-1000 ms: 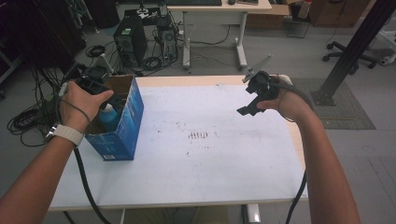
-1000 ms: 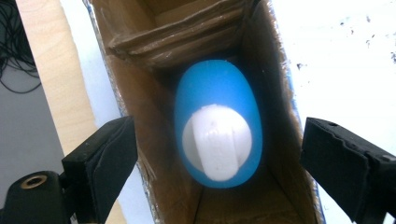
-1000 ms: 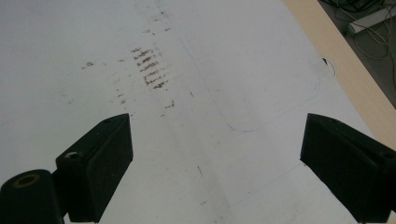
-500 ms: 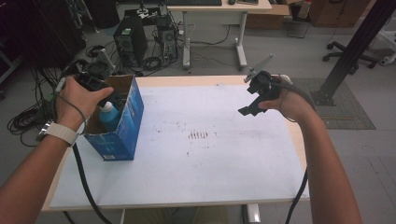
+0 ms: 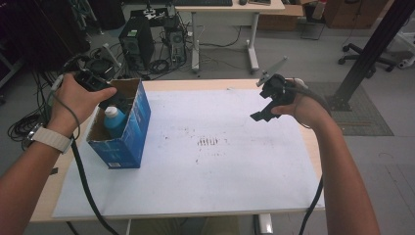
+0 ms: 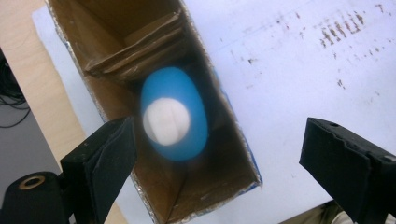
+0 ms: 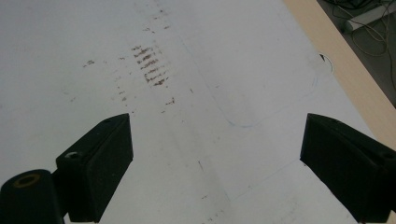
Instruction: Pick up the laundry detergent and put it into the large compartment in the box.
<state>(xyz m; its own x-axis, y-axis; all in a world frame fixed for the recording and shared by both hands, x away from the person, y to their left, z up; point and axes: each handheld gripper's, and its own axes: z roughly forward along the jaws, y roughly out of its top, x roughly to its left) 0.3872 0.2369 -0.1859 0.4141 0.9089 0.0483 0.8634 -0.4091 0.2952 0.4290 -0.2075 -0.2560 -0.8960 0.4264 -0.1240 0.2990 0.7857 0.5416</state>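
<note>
My left claw [image 6: 217, 161] wide and empty above the blue box [image 5: 128, 131], blue bottle [image 6: 173, 119] upright inside it, my right claw [image 7: 215, 163] wide, well right of the box over the desk [image 5: 235, 166]

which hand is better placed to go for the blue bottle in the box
Left. Its open tool hangs right above the white-capped blue plastic bottle inside the blue cardboard box; the right tool faces bare white sheet.

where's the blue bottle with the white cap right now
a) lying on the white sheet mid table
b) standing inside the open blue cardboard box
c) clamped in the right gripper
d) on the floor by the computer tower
b: the blue bottle stands upright inside the blue cardboard box, under the open left gripper.
</note>
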